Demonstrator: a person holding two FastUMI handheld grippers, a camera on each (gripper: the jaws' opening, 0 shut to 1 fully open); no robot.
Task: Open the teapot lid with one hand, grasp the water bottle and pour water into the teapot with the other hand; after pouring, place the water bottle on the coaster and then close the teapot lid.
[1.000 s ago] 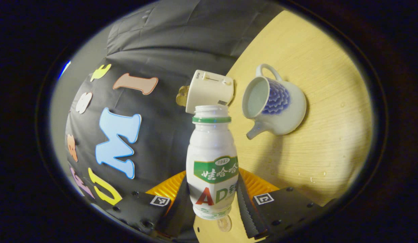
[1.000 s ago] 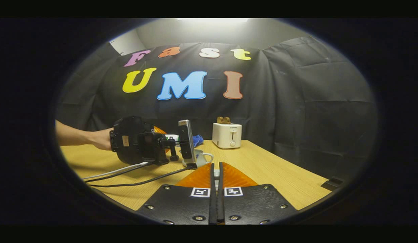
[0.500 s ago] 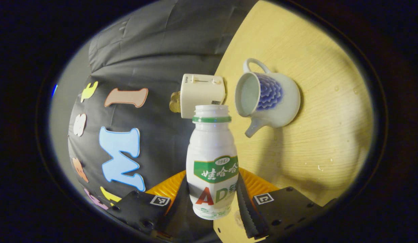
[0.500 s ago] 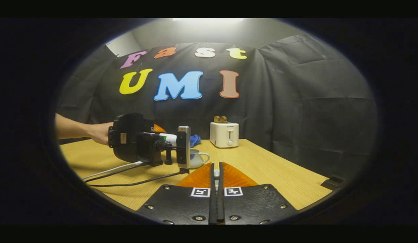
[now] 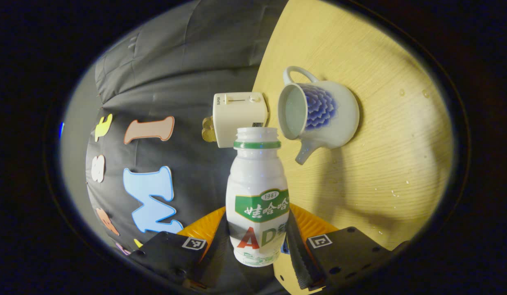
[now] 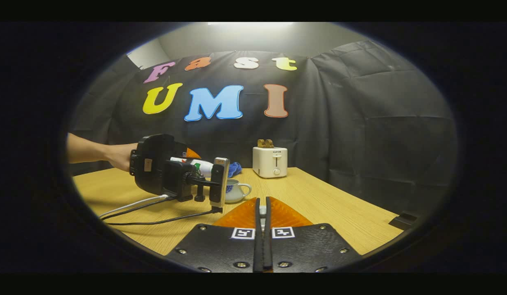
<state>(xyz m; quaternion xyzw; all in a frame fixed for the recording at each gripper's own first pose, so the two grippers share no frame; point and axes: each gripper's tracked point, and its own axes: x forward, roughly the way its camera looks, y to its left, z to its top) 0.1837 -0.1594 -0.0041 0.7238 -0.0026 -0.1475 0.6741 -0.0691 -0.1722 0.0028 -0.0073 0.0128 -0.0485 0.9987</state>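
Left gripper (image 5: 259, 239): jaws clamped on the lower body of the water bottle (image 5: 257, 192), one finger on each side; the bottle is uncapped, lies tipped over on its side, and its mouth points toward the teapot (image 5: 317, 114).
Right gripper (image 6: 261, 213): near edge of the right gripper view, jaws together; a small pale thing sits at the tips, and I cannot tell whether it is the lid.
Teapot: lid off, mouth open, standing on the surface (image 5: 384, 135) just beyond the bottle mouth, handle on the far side, spout on the near side.
Progress: lid opened and bottle grasped look done; pouring seems in hand or about to start. Setting the bottle on the coaster and closing the lid remain.
Spills: small drops dot the surface right of the teapot.
Open room: bare wood lies around the right gripper; the surface's right edge is well apart.
Far end: white toaster (image 6: 270, 162) stands behind the teapot, near the cloth wall.
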